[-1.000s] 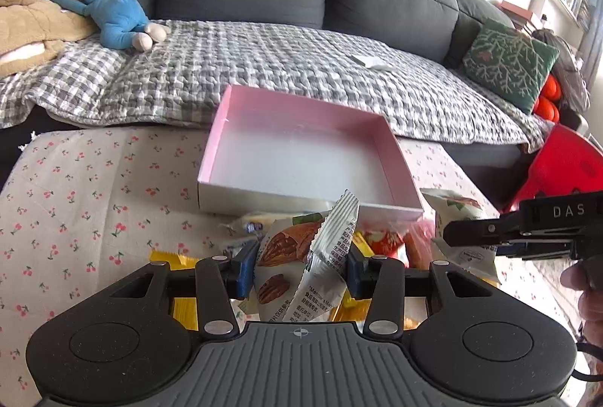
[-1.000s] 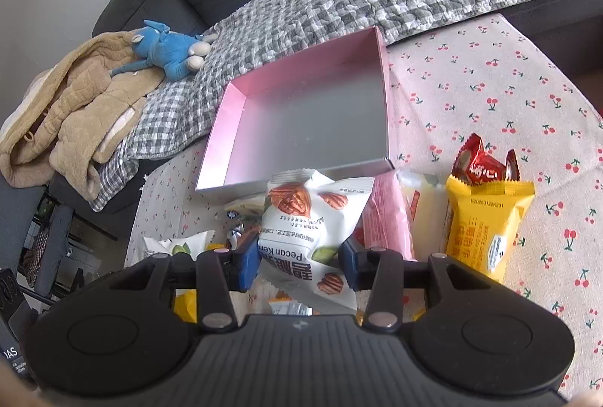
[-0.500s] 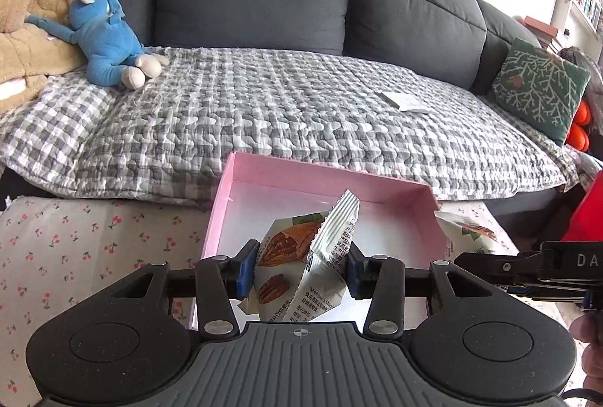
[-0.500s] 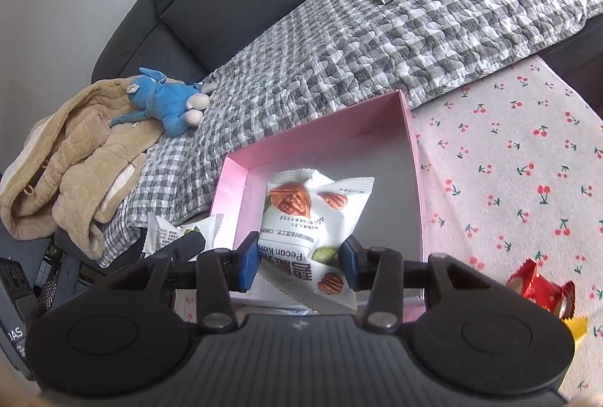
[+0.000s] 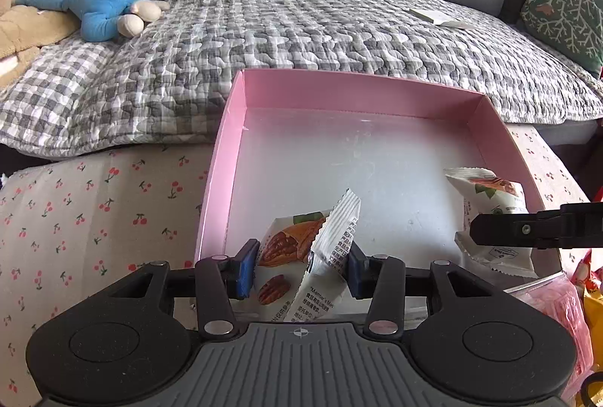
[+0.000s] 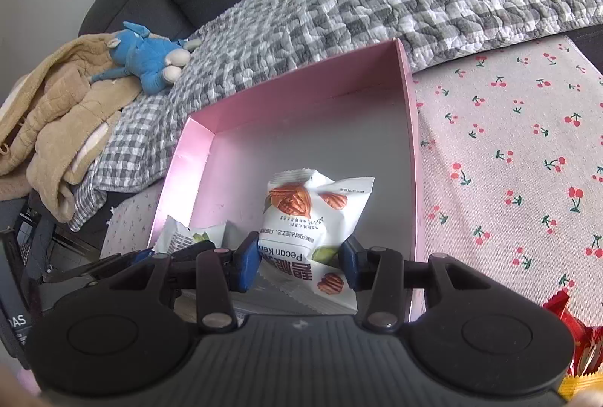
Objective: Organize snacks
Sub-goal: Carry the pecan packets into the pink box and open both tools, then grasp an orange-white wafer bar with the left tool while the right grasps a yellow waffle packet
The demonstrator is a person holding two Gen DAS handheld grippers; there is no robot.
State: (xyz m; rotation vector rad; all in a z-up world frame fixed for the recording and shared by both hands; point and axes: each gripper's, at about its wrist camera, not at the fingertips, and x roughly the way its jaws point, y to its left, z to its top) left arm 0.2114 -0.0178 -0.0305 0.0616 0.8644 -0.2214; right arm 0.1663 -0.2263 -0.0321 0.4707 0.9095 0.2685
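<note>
A pink-walled box [image 5: 230, 128] with a pale floor stands on the cherry-print table; it also shows in the right wrist view [image 6: 409, 128]. My left gripper [image 5: 299, 269] is shut on a white pecan snack packet [image 5: 320, 256], held over the box's near left part. My right gripper [image 6: 301, 262] is shut on another white pecan packet [image 6: 312, 214], held over the box's near right part. In the left wrist view the right gripper's finger [image 5: 527, 229] and its packet [image 5: 490, 196] show at right. In the right wrist view the left gripper's packet [image 6: 188, 237] shows at lower left.
A cherry-print tablecloth [image 6: 527, 162] covers the table. Red and yellow snack packets [image 6: 576, 343] lie right of the box, with a pink packet [image 5: 554, 309] there too. Behind the box is a grey sofa with a checked quilt [image 5: 301, 26], a blue plush toy [image 5: 101, 0] and a beige coat [image 6: 52, 117].
Both grippers lifted their pecan packets from the snack pile, moved forward, and now hold them lower over the box's interior. Both stayed shut.
</note>
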